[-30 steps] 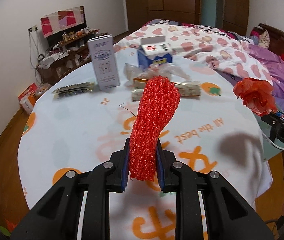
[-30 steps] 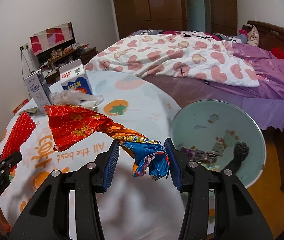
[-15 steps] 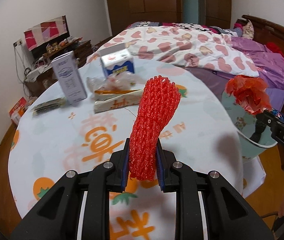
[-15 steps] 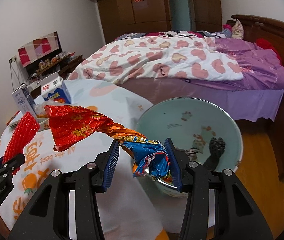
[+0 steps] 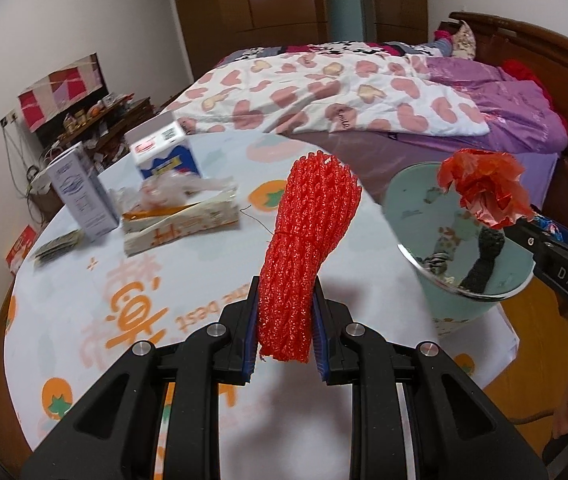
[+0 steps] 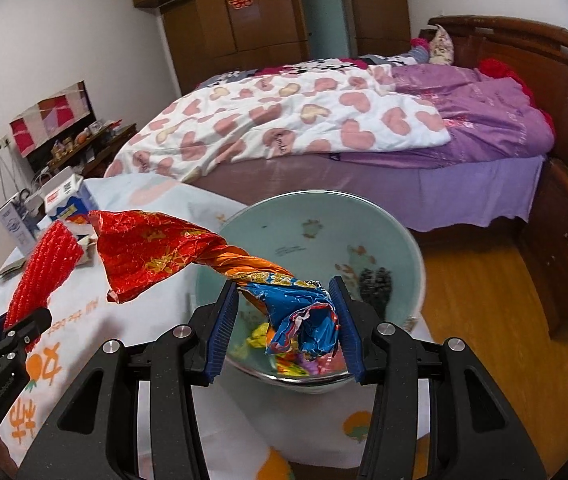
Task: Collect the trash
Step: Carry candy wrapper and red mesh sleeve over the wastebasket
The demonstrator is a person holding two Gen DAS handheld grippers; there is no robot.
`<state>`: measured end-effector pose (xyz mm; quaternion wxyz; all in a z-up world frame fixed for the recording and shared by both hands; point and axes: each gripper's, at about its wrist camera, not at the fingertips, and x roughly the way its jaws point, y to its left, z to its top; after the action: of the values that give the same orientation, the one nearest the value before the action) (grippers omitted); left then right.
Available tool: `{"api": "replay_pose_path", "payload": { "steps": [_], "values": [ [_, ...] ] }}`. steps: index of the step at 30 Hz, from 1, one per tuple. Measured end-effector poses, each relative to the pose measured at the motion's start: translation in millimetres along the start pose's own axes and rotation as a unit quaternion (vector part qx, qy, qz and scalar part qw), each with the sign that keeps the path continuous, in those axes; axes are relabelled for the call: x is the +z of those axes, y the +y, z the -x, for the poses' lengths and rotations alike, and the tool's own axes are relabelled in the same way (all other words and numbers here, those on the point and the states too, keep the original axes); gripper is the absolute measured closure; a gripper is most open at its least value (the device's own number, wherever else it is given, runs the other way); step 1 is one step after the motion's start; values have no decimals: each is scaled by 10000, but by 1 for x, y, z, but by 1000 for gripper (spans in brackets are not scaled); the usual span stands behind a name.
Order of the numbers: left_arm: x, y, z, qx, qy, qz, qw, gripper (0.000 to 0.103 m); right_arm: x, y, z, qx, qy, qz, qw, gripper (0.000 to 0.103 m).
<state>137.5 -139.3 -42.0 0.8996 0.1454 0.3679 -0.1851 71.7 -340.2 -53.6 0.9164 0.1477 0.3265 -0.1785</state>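
Observation:
My left gripper [image 5: 284, 334] is shut on a red foam net sleeve [image 5: 304, 240] and holds it above the round table [image 5: 84, 300]. My right gripper [image 6: 286, 328] is shut on a twisted red and blue foil wrapper [image 6: 188, 256], right over the open mouth of the pale green trash bin [image 6: 404, 240]. In the left wrist view the bin [image 5: 416, 184] stands beyond the table's right edge, with the wrapper's red end [image 5: 484, 188] above it. The net sleeve also shows in the right wrist view [image 6: 44, 272].
On the table's far side lie a flat printed box [image 5: 180, 228], clear plastic wrap [image 5: 172, 188], a blue milk carton [image 5: 164, 152], a white carton [image 5: 80, 192] and a dark packet [image 5: 56, 244]. A bed [image 5: 364, 96] stands behind. The bin holds several scraps.
Both grippers have swung right, away from the table's middle toward the bin. The wrapper now hangs over the bin's mouth. Both grips are unchanged.

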Motion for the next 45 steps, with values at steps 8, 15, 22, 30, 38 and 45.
{"api": "replay_pose_path", "payload": {
  "steps": [8,15,22,30,38,45],
  "values": [
    [7,-29,-4,-124,21,-190,9997,80,-2,-30,-4,-182,37,-240,9995,56],
    [9,-52,-9,-221,31,-344,9992,80,-4,-54,-6,-326,51,-426,9985,56],
    [9,-77,-14,-369,95,-512,9980,80,-7,-73,-7,-433,66,-570,9974,56],
    [10,-96,-18,-482,148,-623,9968,80,-9,-90,-10,-564,99,-687,9960,56],
    [15,-112,-24,-643,174,-711,9952,80,-8,-97,-13,-688,111,-735,9949,56],
    [17,-110,-35,-662,271,-641,9954,80,-7,-100,-21,-814,150,-710,9940,56]
  ]
}}
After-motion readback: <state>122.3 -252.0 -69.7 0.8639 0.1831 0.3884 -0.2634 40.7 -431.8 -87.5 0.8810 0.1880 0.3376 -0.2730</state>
